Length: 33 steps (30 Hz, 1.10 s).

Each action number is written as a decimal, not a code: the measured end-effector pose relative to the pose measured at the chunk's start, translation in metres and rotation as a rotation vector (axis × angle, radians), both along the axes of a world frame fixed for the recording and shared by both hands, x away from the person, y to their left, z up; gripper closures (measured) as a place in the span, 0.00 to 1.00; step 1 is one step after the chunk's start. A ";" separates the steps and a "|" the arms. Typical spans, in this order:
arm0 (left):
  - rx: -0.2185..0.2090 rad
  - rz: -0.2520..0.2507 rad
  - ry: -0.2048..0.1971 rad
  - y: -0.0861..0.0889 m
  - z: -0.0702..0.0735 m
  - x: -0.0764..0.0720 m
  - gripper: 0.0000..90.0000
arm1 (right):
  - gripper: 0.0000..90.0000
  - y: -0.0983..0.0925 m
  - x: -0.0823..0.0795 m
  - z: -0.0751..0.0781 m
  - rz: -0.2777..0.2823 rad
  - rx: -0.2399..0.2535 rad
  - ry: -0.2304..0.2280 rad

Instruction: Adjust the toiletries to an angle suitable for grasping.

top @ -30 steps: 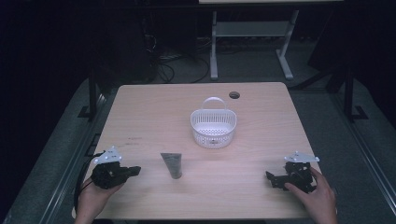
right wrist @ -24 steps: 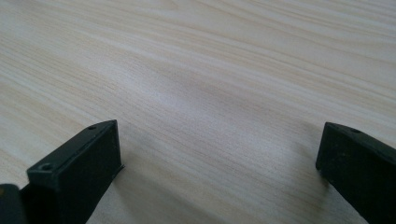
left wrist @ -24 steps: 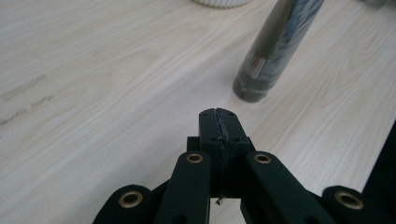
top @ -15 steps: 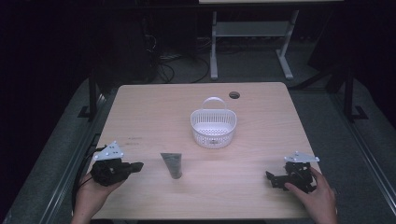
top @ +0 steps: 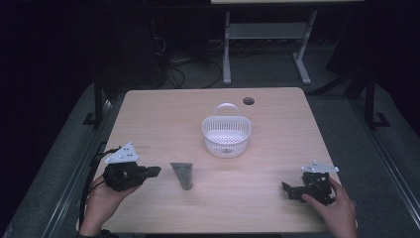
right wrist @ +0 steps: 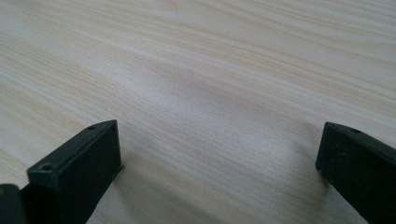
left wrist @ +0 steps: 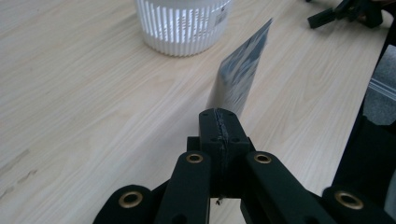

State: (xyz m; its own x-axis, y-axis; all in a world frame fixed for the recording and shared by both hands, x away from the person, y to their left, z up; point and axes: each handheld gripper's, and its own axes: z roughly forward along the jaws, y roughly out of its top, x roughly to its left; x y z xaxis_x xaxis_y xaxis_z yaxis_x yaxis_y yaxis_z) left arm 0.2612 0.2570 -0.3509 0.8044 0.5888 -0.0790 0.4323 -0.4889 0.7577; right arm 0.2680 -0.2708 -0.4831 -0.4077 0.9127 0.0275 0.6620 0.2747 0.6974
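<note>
Approaching the grey tube (top: 182, 174): left gripper (top: 148, 172) jaws are sitting fully closed and empty, tube lying just ahead of them on the worktop (top: 163, 124). Needing to open before closing in. Right gripper (right wrist: 215, 163) jaws are standing wide open, empty.

Both grippers are matte black, each topped by a pale grey three-cornered plate, and a dark cable trails from the left gripper (top: 153, 171). Close up, its jaw linkage is made of rounded black bars pinned with brass-coloured rivets. The right gripper (top: 286, 187) has blocky, square-edged jaw tips with small screw holes.
</note>
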 end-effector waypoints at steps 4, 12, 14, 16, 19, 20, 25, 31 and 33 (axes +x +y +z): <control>-0.010 -0.018 -0.007 -0.007 0.003 0.001 0.99 | 0.00 0.000 0.000 0.000 0.000 0.000 0.000; -0.015 -0.050 -0.014 -0.018 0.006 0.004 0.99 | 0.00 0.000 0.000 0.000 0.001 0.000 0.000; -0.014 -0.055 -0.015 -0.020 0.007 0.005 1.00 | 0.00 0.000 0.000 0.000 0.000 0.000 0.000; -0.012 -0.060 -0.015 -0.023 0.007 0.007 0.99 | 0.00 0.000 0.000 0.000 0.000 0.001 0.000; -0.008 -0.060 -0.009 -0.026 0.005 0.009 1.00 | 0.00 0.000 0.000 0.000 0.000 0.001 0.001; -0.006 -0.059 -0.011 -0.027 0.004 0.010 1.00 | 0.00 0.000 0.000 0.000 0.000 0.001 0.001; 0.013 -0.049 -0.007 -0.029 0.001 0.015 1.00 | 0.00 0.000 0.000 0.000 0.001 0.000 0.000; 0.023 -0.043 -0.008 -0.030 -0.001 0.019 0.99 | 0.00 0.000 0.000 0.000 0.000 0.001 0.000; 0.027 -0.042 -0.012 -0.031 -0.001 0.021 1.00 | 0.00 0.000 0.000 0.000 0.000 0.000 0.001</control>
State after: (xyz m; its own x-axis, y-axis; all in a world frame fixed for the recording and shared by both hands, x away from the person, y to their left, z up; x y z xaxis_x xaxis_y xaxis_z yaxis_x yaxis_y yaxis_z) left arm 0.2820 0.2264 -0.3519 0.8292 0.5563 -0.0541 0.4023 -0.5268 0.7488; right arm 0.2680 -0.2708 -0.4830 -0.4078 0.9127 0.0278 0.6623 0.2747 0.6970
